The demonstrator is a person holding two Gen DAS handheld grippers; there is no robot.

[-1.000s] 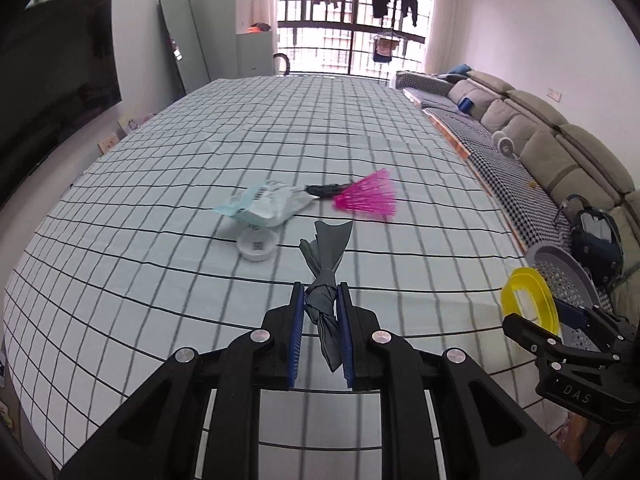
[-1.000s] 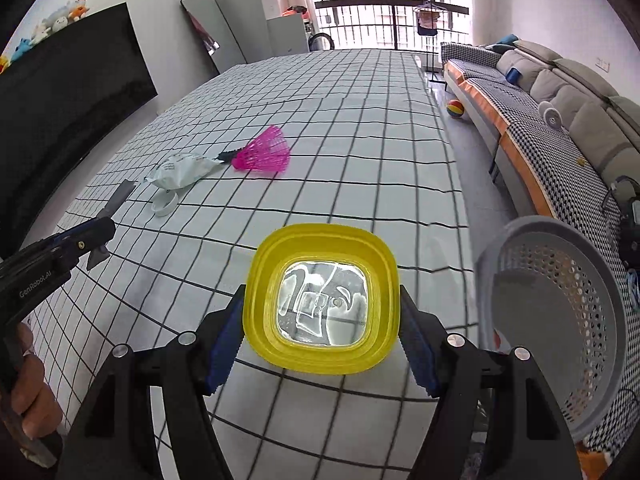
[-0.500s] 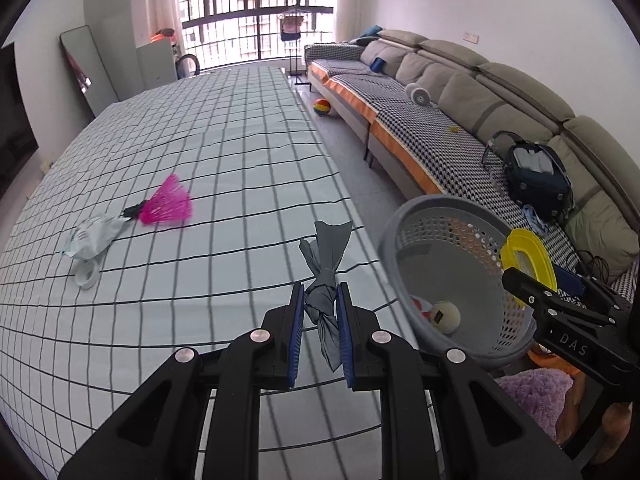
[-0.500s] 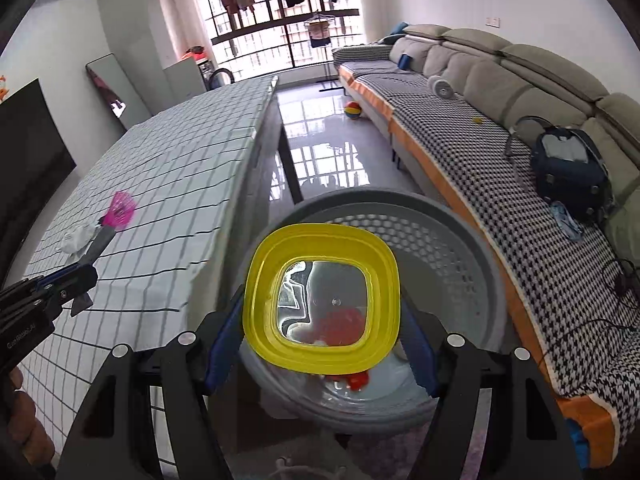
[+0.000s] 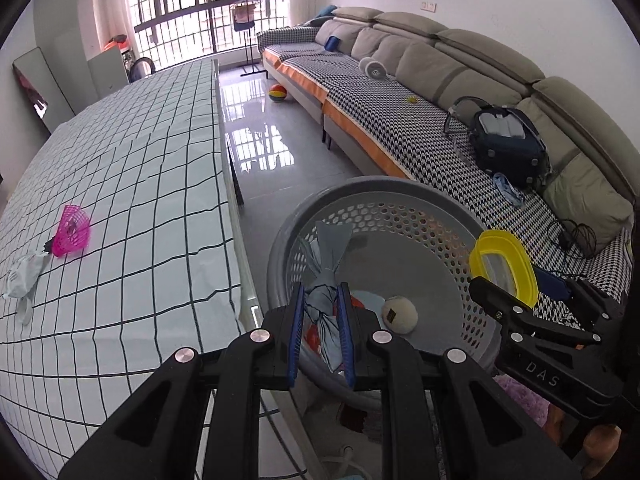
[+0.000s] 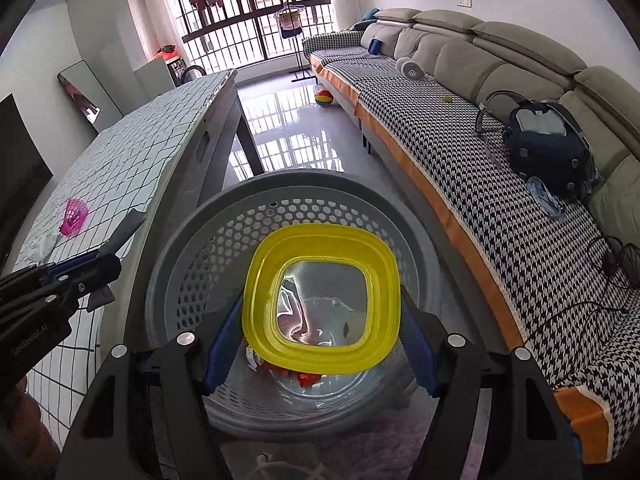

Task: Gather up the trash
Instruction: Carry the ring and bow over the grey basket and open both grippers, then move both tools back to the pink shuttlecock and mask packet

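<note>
Above a gray basket [image 6: 192, 256] standing on the floor beside the table's edge, the left gripper [image 5: 320, 320] pinches a knotted gray rag [image 5: 326, 280] in narrow jaws, while the right gripper [image 6: 316, 344], spread wide, grips a yellow-rimmed lid [image 6: 320, 300] over the basket's mouth.

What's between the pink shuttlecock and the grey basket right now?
Only bare checked tablecloth up to the table edge; the shuttlecock sits on it and the basket stands just past that edge, in the left wrist view.
</note>
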